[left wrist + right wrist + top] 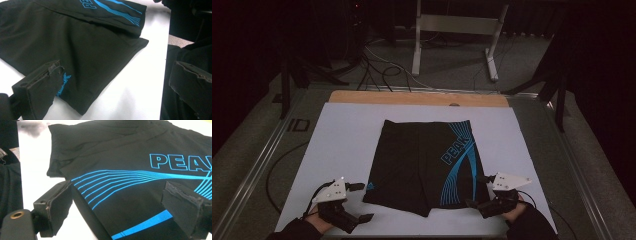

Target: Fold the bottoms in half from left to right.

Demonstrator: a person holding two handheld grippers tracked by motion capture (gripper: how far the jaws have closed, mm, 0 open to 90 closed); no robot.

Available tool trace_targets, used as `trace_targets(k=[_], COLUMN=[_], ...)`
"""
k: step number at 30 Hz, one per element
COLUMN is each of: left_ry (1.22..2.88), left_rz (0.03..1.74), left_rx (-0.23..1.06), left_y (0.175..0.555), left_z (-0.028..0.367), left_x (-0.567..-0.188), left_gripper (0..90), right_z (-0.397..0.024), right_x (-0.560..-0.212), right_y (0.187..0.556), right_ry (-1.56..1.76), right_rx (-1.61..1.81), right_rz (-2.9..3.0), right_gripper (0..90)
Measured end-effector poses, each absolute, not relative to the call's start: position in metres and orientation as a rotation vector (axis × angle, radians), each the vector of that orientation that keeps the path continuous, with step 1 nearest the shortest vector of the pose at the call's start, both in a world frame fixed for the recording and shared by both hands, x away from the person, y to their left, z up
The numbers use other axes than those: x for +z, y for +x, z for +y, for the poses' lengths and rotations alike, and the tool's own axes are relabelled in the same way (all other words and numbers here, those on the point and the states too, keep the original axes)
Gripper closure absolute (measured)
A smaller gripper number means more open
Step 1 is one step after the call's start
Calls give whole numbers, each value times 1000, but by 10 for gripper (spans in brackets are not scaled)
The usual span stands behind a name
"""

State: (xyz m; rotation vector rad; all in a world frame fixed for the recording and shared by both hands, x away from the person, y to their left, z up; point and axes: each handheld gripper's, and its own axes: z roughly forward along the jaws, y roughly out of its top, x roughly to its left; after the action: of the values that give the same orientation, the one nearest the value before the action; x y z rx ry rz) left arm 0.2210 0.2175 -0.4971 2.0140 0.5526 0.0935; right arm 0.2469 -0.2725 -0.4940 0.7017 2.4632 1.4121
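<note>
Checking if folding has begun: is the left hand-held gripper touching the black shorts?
Apart. In the high view the left hand-held gripper sits beside the black shorts, jaws open, with white mat between them.

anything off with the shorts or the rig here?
Nothing major. The shorts lie flat on the white mat, slightly rumpled near one leg hem. Pads on the right tongs look frayed at the edges. Both tongs are open, left tongs too.

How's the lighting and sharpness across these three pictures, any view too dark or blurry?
High view: dim, the room behind nearly black, the shorts readable on the white board. Left gripper view: brighter, slightly soft. Right gripper view: brightest, PEAK lettering crisp, the near jaws blurred.
</note>
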Motion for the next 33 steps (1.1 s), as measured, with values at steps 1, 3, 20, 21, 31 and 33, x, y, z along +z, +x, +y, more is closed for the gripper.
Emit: trace_targets(k=[1,3,20,21,31,33], left_ry=[2011,2009,2005,2004,2003,2004], left_rz=[555,551,546,546,527,522], left_rx=[100,105,112,110,104,103], left_y=[220,220,218,218,216,216], left_z=[218,219,220,220,218,218], left_x=[-497,-497,-496,-496,-494,-494], left_gripper=[0,0,0,0,0,0], right_z=[-272,-272,-269,-269,-264,-263], right_x=[-495,-495,-495,-495,-492,-491], right_y=[248,249,249,249,246,245], right_ry=[695,692,667,664,631,634], right_rx=[1409,1401,1425,1430,1395,1399], right_rz=[2466,2474,2490,2492,2515,2518], right_gripper=[103,104,104,104,104,104])
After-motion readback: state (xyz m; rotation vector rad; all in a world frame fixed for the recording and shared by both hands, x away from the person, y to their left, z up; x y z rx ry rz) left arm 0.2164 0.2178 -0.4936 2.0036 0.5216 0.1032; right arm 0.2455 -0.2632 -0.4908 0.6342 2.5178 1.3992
